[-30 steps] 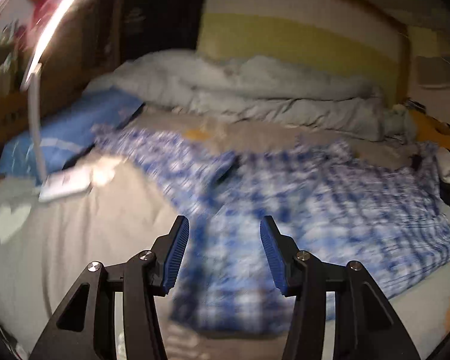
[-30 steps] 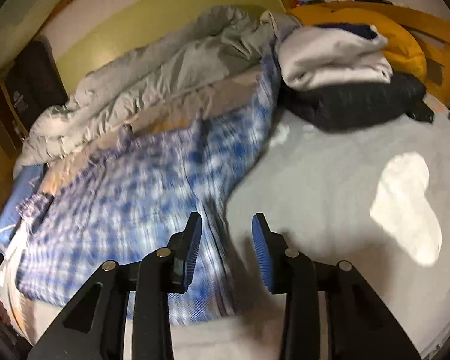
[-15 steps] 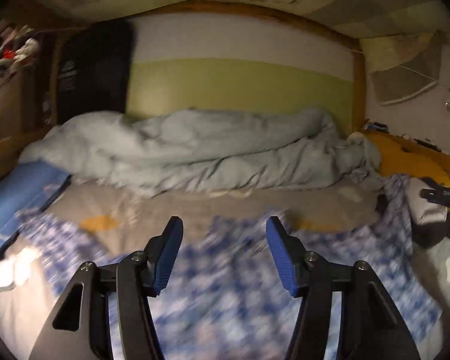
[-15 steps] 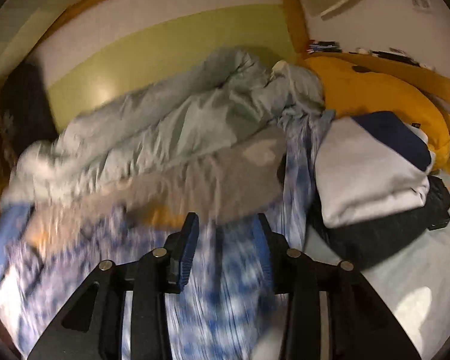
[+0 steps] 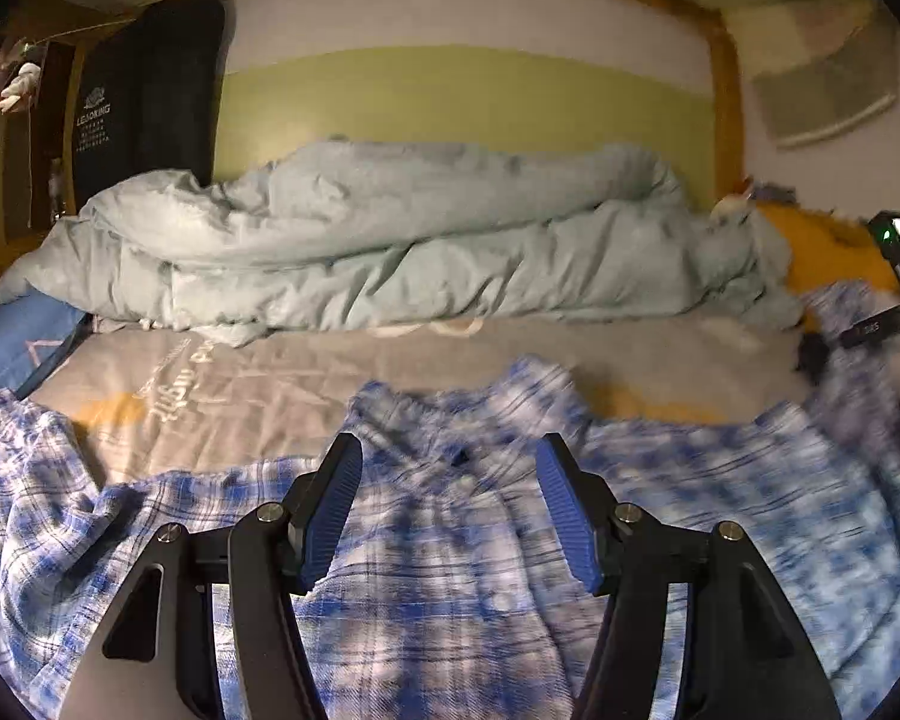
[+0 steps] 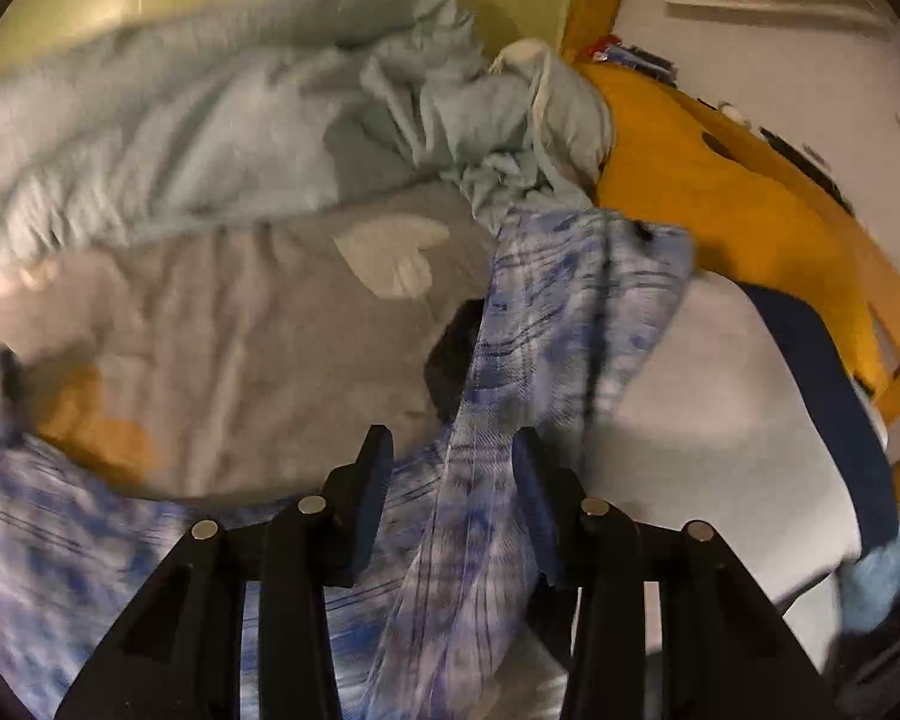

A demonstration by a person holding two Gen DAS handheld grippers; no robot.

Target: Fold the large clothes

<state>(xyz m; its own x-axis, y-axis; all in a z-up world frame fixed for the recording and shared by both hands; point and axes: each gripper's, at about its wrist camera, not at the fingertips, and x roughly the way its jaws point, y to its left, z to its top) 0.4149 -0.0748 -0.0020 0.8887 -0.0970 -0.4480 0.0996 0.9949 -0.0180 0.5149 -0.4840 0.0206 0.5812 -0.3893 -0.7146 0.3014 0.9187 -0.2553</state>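
Left gripper (image 5: 447,501): jaws spread wide, holding nothing, hovering over the collar area of the shirt.
Right gripper (image 6: 450,480): jaws parted with a fold of the shirt's sleeve running up between them; whether the pads actually pinch the cloth cannot be told.
Plaid shirt (image 5: 450,570): blue-and-white checked, spread across the near part of the bed, collar toward the far side, motion-blurred; in the right wrist view one sleeve (image 6: 570,312) stretches away toward the yellow pillow.
Bed sheet (image 5: 258,378): grey with printed lettering and an orange patch, just beyond the shirt.
Duvet (image 5: 390,240): pale blue-grey, bunched along the far side of the bed.
Yellow pillow (image 6: 720,198): at the far right, beside the duvet.
Wall (image 5: 450,102): green and white band behind the duvet.
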